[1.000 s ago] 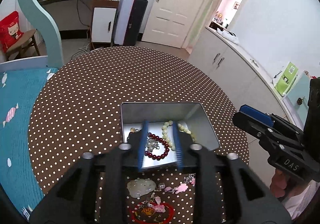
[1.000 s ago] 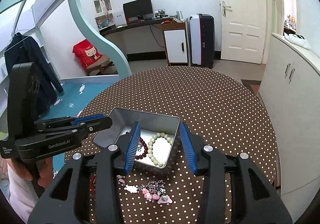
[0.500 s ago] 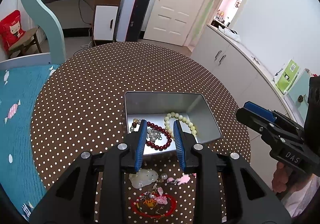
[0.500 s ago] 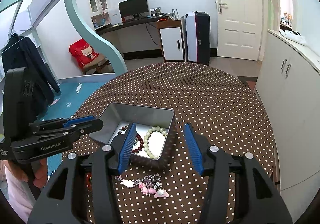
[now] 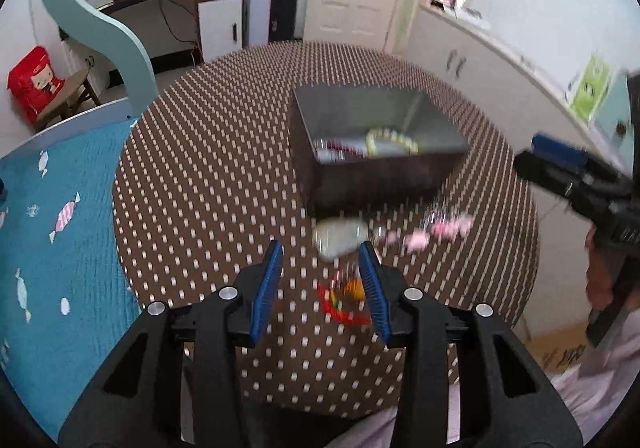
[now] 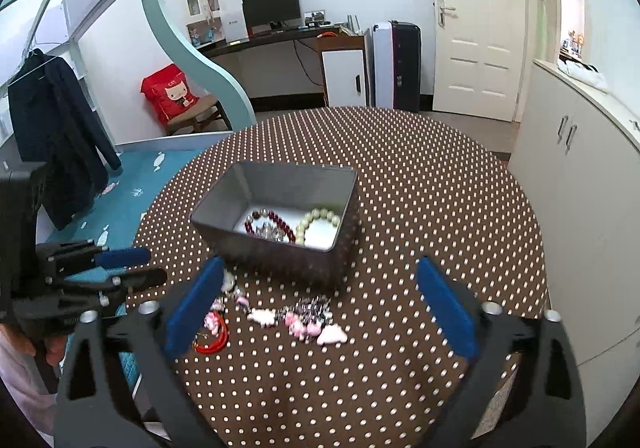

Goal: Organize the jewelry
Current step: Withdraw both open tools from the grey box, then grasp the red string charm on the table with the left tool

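Right wrist view: the right hand-held gripper is spread wide and holds nothing, its blue pads flanking loose jewelry on the near part of the counter. The counter is round and covered in brown cloth with white dots. A grey metal box stands at mid-counter, open at the top. Inside it lie a dark red bead bracelet on the left and a pale green bead bracelet on the right, just beside each other. On the cloth near the box wall, a pink charm bracelet lies between the pads, and a red cord bracelet lies to the left, beside the left pad. The left hand-held gripper is at the left edge, seen side-on.

Left wrist view (motion-blurred): the left hand-held gripper is spread and empty, poised above the counter. A pale pendant lies just beyond its fingertips, the red cord bracelet by the right pad. The metal box is farther off, to the right. The right hand-held gripper enters from the right edge.
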Demonstrator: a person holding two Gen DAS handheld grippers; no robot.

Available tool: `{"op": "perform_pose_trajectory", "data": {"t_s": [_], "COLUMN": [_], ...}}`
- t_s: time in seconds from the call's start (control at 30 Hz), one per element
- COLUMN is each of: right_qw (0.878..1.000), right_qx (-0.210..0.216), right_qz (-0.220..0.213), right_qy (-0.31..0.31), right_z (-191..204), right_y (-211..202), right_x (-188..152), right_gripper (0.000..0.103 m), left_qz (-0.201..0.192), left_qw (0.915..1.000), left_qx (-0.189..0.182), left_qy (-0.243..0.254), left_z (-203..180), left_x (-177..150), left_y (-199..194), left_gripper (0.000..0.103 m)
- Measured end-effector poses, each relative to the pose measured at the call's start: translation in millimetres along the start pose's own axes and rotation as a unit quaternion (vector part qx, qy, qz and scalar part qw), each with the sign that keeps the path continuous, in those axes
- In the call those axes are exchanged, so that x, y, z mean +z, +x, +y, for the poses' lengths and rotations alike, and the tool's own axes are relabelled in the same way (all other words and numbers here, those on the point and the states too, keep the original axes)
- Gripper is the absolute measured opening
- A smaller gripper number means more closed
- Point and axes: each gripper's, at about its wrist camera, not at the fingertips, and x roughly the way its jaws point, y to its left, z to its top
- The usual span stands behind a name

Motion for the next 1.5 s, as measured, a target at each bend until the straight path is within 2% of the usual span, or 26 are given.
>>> {"op": "perform_pose_trajectory", "data": {"t_s": [0.17,0.3,0.33,0.37,0.4,0.5,0.6,0.67,0.73,0.83,0.93,1.03,1.17,1.5], "right_qw": [1.000,1.000,0.999,0.999,0.998,0.997,0.998,0.999,0.999,0.999,0.999,0.999,0.999,0.999], "right_qx": [-0.021,0.001,0.009,0.026,0.036,0.031,0.022,0.027,0.031,0.035,0.042,0.042,0.041,0.042], "right_qz": [0.010,0.005,0.006,0.010,0.014,0.026,0.031,0.029,0.020,0.018,0.022,0.024,0.025,0.028], "right_qy": [-0.004,0.025,0.031,0.039,0.044,0.058,0.041,0.020,0.006,-0.003,0.002,-0.002,-0.005,0.010], "right_z": [6.5,8.2,7.7,6.1,7.7,6.5,9.5,14.9,19.9,23.6,23.3,24.7,25.9,19.4], "right_y": [8.8,13.2,13.9,16.1,18.0,23.5,27.0,26.3,23.7,24.2,26.2,26.8,27.3,28.7], "right_x": [-12.8,-21.5,-22.6,-23.1,-22.0,-22.0,-22.2,-22.7,-24.1,-26.2,-25.5,-25.5,-24.9,-24.8], "right_gripper": [0.095,0.095,0.095,0.095,0.095,0.095,0.095,0.095,0.095,0.095,0.095,0.095,0.095,0.095], "left_qz": [0.019,0.032,0.034,0.039,0.040,0.039,0.042,0.042,0.034,0.014,-0.004,0.005,0.021,-0.059], "left_qw": [0.9984,0.9972,0.9966,0.9958,0.9957,0.9948,0.9937,0.9949,0.9967,0.9992,0.9995,0.9993,0.9992,0.9968], "left_qx": [0.025,0.032,0.041,0.051,0.051,0.061,0.079,0.073,0.062,0.036,0.033,0.032,0.034,0.050], "left_qy": [0.046,0.059,0.062,0.066,0.066,0.072,0.067,0.056,0.040,0.007,0.003,0.021,-0.006,-0.023], "left_z": [-9.4,-10.4,-10.3,-10.4,-10.5,-14.2,-17.6,-14.8,-9.8,-1.3,0.3,-1.2,3.1,5.7], "left_x": [-15.7,-20.2,-21.8,-22.5,-22.9,-22.8,-19.9,-18.7,-15.8,-8.1,-2.0,-4.9,-10.3,16.5], "left_y": [17.4,32.9,37.3,41.5,44.1,47.5,52.7,52.3,46.8,30.5,17.8,18.8,25.5,-31.1], "left_gripper": [0.040,0.040,0.037,0.028,0.025,0.008,0.007,0.006,0.000,0.000,0.000,0.001,0.001,0.001]}}
